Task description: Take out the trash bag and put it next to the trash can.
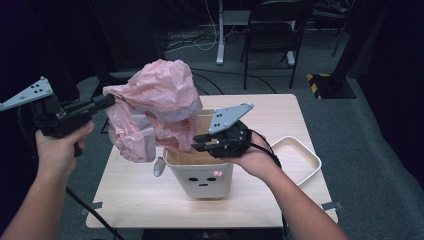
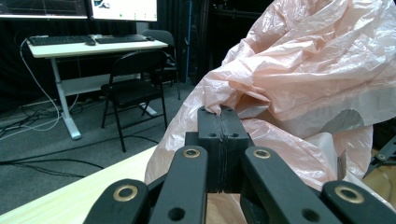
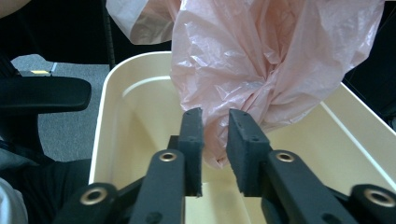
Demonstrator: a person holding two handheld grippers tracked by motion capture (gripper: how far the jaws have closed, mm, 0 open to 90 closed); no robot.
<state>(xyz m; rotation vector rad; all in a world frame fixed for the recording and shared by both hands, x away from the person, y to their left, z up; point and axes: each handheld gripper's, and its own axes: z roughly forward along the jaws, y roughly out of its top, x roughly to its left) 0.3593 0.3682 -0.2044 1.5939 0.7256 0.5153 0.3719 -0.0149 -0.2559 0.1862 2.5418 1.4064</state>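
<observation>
Pink plastic bag (image 1: 155,107) held over the bin (image 1: 202,175), lining not yet done.

Left gripper (image 1: 107,101) has its jaws pressed together on a fold of the bag's upper edge, holding it up to the left, above the counter (image 1: 135,195). Right gripper (image 1: 200,142) sits at the bin rim; its jaws stand slightly apart with the bag's lower tip hanging between them, not visibly pinched. Risk, as I judge it: thin film slipping out if the right jaws miss it, or tearing at the left pinch if pulled taut; a tug on the rim could tip the bin.
</observation>
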